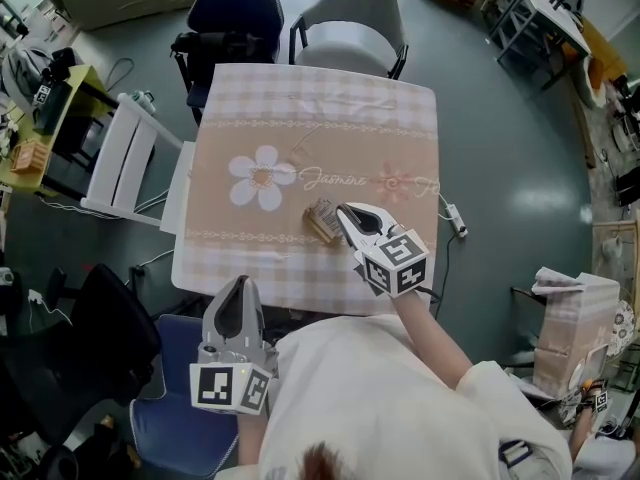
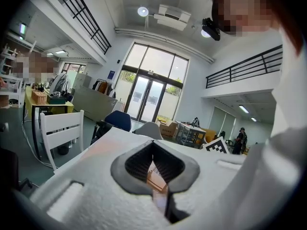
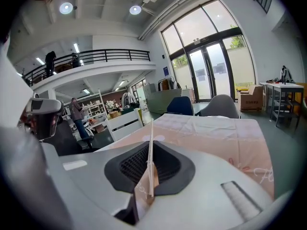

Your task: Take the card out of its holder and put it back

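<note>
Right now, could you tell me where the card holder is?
In the head view, the tan card holder is over the near half of the tablecloth, clamped at the tips of the right gripper, just right of the white flower print.

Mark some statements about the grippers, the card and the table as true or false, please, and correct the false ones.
1. The right gripper is shut on a thin card. True.
2. The left gripper grips the card holder. False: it is shut at the near edge of the table, apart from the holder.
3. The tablecloth shows a white flower. True.
4. Both chairs at the far side of the table are white. False: one is a dark blue chair, the other a grey chair.
</note>
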